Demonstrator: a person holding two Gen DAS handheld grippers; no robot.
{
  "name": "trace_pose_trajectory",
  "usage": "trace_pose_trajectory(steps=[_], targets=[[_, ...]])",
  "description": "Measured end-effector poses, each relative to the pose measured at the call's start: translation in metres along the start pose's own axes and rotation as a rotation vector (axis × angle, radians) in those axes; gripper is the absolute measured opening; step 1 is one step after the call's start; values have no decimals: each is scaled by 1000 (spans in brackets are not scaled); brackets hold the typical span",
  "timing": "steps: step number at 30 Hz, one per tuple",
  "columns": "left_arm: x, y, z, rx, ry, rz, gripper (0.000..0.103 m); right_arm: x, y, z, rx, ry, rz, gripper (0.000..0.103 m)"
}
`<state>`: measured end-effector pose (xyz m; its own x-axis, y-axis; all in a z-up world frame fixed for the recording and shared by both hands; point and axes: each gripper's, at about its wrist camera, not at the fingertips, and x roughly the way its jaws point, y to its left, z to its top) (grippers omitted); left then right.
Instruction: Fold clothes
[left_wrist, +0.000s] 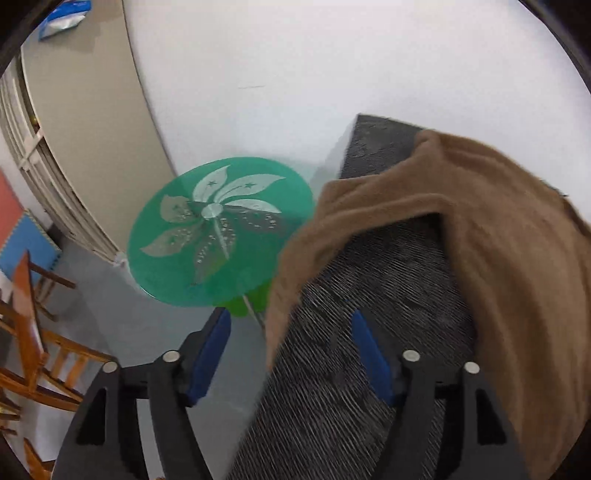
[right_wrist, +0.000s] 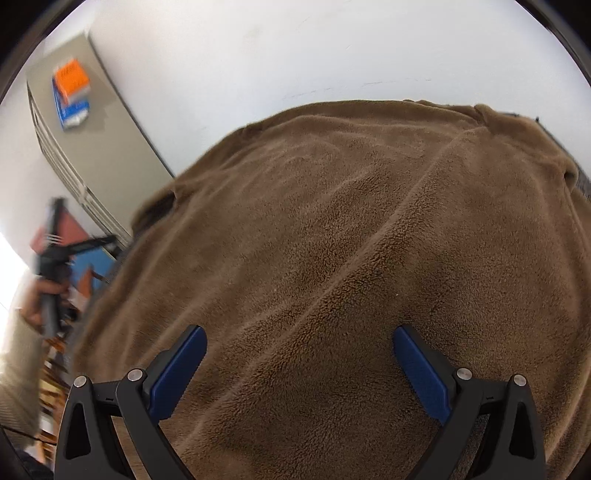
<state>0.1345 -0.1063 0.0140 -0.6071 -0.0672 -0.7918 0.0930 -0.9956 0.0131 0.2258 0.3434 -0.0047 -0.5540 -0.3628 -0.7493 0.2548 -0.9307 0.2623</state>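
Brown fleece garment (right_wrist: 332, 240): plush, seamed, draped over a dark ribbed surface (left_wrist: 369, 295). Left gripper (left_wrist: 291, 328) and right gripper (right_wrist: 299, 347): both spread wide, empty.

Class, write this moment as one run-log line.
left gripper: open, empty | right gripper: open, above brown fleece garment | garment: draped over dark ribbed surface, unfolded
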Motion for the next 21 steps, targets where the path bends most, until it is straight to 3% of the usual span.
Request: trace_pose_trajectory(steps=[6, 17, 21], targets=[[-37, -36, -42, 61, 64, -306, 79, 14, 25, -3, -162, 78, -172, 103], [-30, -82, -83, 108, 181, -469, 79, 15, 25, -3, -174, 91, -188, 103], [-29, -89, -87, 90, 184, -523, 80, 10, 25, -3, -143, 54, -155, 103]])
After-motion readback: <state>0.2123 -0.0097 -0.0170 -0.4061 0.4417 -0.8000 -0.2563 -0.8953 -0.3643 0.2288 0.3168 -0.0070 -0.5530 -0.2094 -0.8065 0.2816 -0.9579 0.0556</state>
